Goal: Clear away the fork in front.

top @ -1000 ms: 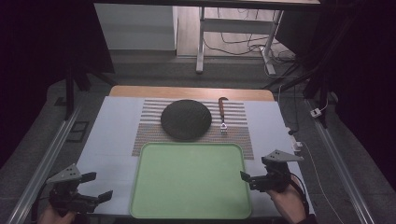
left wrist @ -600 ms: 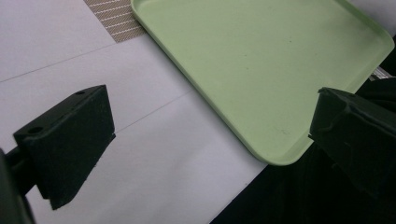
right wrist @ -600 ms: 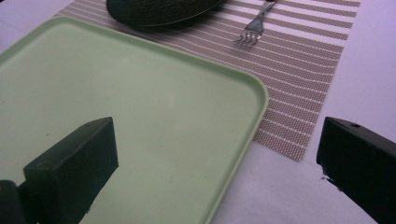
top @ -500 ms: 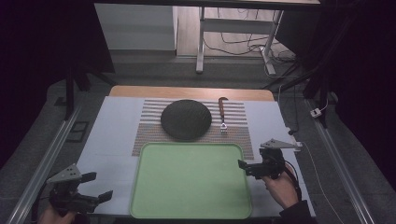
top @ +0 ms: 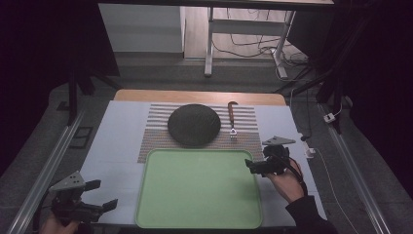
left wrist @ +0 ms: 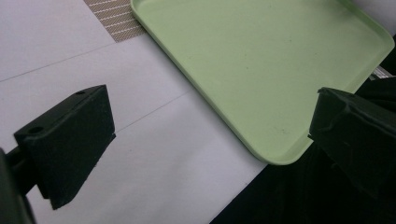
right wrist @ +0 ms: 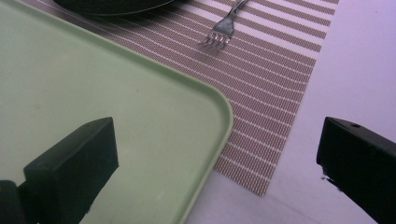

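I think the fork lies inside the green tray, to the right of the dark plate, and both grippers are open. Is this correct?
Not quite. The fork lies on the striped placemat, beyond the green tray, as the high view shows. It is right of the dark plate, and the left gripper and right gripper are open.

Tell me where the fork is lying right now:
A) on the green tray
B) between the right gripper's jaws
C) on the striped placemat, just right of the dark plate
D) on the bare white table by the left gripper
C: the fork lies on the striped placemat right of the dark plate, beyond the green tray; the right gripper is open and holds nothing.
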{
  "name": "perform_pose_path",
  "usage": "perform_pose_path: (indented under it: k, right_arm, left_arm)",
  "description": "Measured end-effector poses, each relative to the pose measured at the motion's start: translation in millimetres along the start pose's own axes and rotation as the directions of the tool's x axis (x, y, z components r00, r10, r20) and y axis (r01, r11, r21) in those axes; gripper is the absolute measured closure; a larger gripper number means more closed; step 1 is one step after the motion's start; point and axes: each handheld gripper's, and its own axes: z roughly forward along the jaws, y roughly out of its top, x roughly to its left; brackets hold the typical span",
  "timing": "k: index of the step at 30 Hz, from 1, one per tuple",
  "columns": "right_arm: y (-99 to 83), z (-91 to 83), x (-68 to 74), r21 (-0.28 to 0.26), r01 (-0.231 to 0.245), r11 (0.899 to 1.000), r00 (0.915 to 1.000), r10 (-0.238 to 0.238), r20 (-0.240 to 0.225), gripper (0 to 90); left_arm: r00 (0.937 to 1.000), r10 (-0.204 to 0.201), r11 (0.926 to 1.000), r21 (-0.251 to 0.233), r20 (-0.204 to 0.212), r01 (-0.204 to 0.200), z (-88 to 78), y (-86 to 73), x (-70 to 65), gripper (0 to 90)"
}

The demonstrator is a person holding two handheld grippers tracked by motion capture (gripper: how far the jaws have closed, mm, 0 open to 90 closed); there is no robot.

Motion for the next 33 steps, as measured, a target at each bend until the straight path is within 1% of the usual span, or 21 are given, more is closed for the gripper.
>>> perform_pose_path:
  k: [3, 4, 5, 7, 8, 10, 11, 15, 17, 20, 21, 23, 25, 29, 30, 31, 32, 33]
  right_arm:
    - [3.1, 4.2, 0.1, 0.011, 0.009, 1.0, 0.9999, -0.009, 0.005, 0.0]
    - [4.6, 6.5, 0.2, 0.014, 0.016, 1.0, 0.9999, -0.016, 0.007, 0.0]
    - [8.4, 11.2, 1.1, 0.024, 0.033, 0.999, 0.9994, -0.033, 0.008, 0.0]
    - [9.7, 13.0, 1.6, 0.025, 0.038, 0.999, 0.9992, -0.038, 0.011, 0.0]
    - [13.7, 17.3, 2.9, 0.031, 0.05, 0.998, 0.9986, -0.051, 0.017, 0.0]
    - [15.8, 19.6, 3.5, 0.034, 0.056, 0.998, 0.9981, -0.057, 0.022, 0.0]
    - [20.4, 25.0, 4.2, 0.041, 0.071, 0.997, 0.9969, -0.073, 0.03, 0.0]
    - [27.6, 35.8, 4.5, 0.061, 0.097, 0.993, 0.9939, -0.1, 0.047, 0.0]
    - [29.4, 38.6, 4.7, 0.064, 0.098, 0.993, 0.9935, -0.102, 0.05, 0.0]
    - [36.5, 48.5, 4.6, 0.082, 0.119, 0.989, 0.9899, -0.125, 0.068, 0.0]
    - [36.5, 48.5, 4.6, 0.082, 0.119, 0.989, 0.9899, -0.125, 0.068, 0.0]
    - [41.7, 55.3, 4.0, 0.091, 0.137, 0.986, 0.986, -0.145, 0.082, 0.0]
    - [43.3, 57.4, 3.9, 0.096, 0.141, 0.985, 0.985, -0.15, 0.086, 0.0]
    - [49.1, 66.0, 3.8, 0.104, 0.169, 0.98, 0.9774, -0.181, 0.11, 0.0]
    - [51.9, 70.3, 3.9, 0.11, 0.184, 0.977, 0.9738, -0.196, 0.116, 0.0]
    - [51.9, 70.3, 3.9, 0.11, 0.184, 0.977, 0.9738, -0.196, 0.116, 0.0]
    - [53.2, 72.5, 4.0, 0.115, 0.192, 0.975, 0.9711, -0.205, 0.121, 0.0]
    - [55.1, 77.5, 4.3, 0.122, 0.21, 0.97, 0.9654, -0.226, 0.131, 0.0]
  left_arm:
    - [1.0, -0.001, 1.0, 0.0, 0.001, 0.001, 0.1, 0.0, 0.0, 0.1]
    - [1.0, -0.001, 1.0, 0.0, 0.001, 0.001, 0.1, 0.0, 0.1, 0.1]
    - [1.0, -0.001, 1.0, 0.0, 0.001, 0.001, 0.2, 0.0, 0.1, 0.1]
    - [1.0, -0.001, 1.0, 0.0, 0.001, 0.001, 0.2, 0.0, 0.1, 0.1]
    - [1.0, -0.001, 1.0, 0.0, 0.001, 0.001, 0.1, 0.0, 0.1, 0.1]
    - [1.0, -0.004, 1.0, 0.0, 0.002, 0.004, 0.1, -0.1, 0.1, 0.1]
    - [1.0, -0.004, 1.0, 0.0, 0.002, 0.004, 0.1, -0.1, 0.1, 0.1]
    - [1.0, -0.005, 1.0, -0.001, 0.002, 0.005, 0.0, -0.1, 0.2, 0.1]
    - [1.0, -0.006, 1.0, -0.001, 0.001, 0.006, 0.0, -0.1, 0.3, 0.1]
    - [1.0, -0.006, 1.0, -0.001, 0.002, 0.006, -0.1, -0.1, 0.4, 0.0]
    - [1.0, -0.008, 1.0, -0.002, 0.002, 0.008, 0.0, -0.1, 0.4, 0.0]
    - [1.0, -0.008, 1.0, -0.002, 0.003, 0.008, -0.1, -0.1, 0.5, 0.0]
    - [1.0, -0.009, 1.0, -0.003, 0.003, 0.009, -0.2, -0.1, 0.6, 0.0]
    - [0.9999, -0.012, 0.9999, -0.005, 0.003, 0.012, -0.2, -0.2, 1.0, 0.0]
    - [0.9999, -0.014, 0.9999, -0.005, 0.003, 0.014, -0.2, -0.2, 1.0, 0.0]
    - [0.9999, -0.013, 0.9999, -0.005, 0.003, 0.013, -0.1, -0.2, 1.1, 0.0]
    - [0.9999, -0.014, 0.9999, -0.005, 0.004, 0.014, -0.1, -0.3, 1.1, 0.0]
    - [0.9999, -0.014, 0.9999, -0.005, 0.004, 0.014, -0.1, -0.3, 1.1, 0.0]
